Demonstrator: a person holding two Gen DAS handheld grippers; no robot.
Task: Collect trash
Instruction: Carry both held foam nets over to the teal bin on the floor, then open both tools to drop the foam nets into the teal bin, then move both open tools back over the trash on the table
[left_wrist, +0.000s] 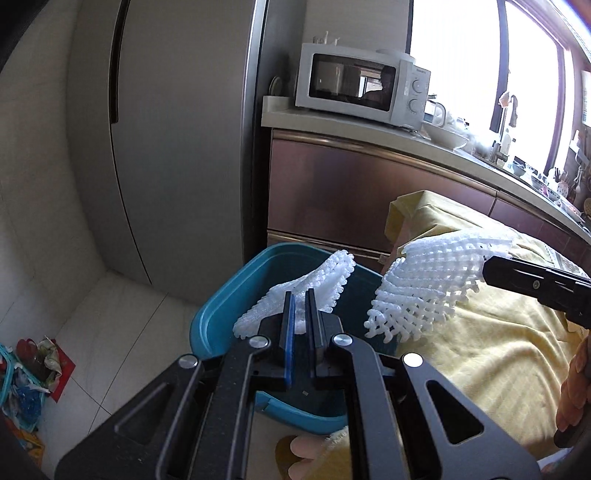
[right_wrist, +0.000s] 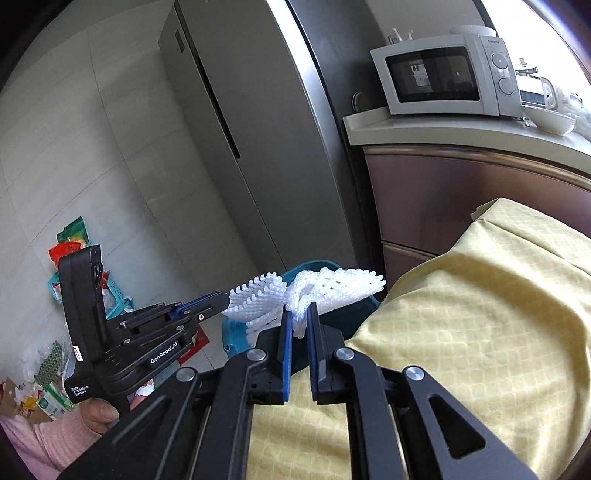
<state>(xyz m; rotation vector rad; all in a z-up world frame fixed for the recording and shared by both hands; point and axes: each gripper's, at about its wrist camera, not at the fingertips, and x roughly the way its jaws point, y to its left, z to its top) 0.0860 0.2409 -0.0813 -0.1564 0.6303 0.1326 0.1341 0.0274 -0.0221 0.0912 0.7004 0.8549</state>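
Observation:
Two white foam nets are held over a teal bin (left_wrist: 221, 306) that stands on the floor beside the table. In the left wrist view my left gripper (left_wrist: 300, 295) is shut on one foam net (left_wrist: 325, 275), directly above the bin's opening. My right gripper (left_wrist: 491, 271) comes in from the right, shut on the second foam net (left_wrist: 424, 280), which hangs at the bin's right edge. In the right wrist view the right gripper (right_wrist: 298, 308) pinches its net (right_wrist: 340, 286), and the left gripper (right_wrist: 221, 301) holds its own net (right_wrist: 255, 297) just to the left. Most of the bin (right_wrist: 236, 332) is hidden there.
A table under a yellow cloth (left_wrist: 498, 350) fills the right side. A tall grey fridge (left_wrist: 166, 147) stands behind the bin, next to a counter with a microwave (left_wrist: 362, 81). Packaging and a teal basket (right_wrist: 74, 258) lie on the floor at the left. A pink sleeve (right_wrist: 55, 435) shows.

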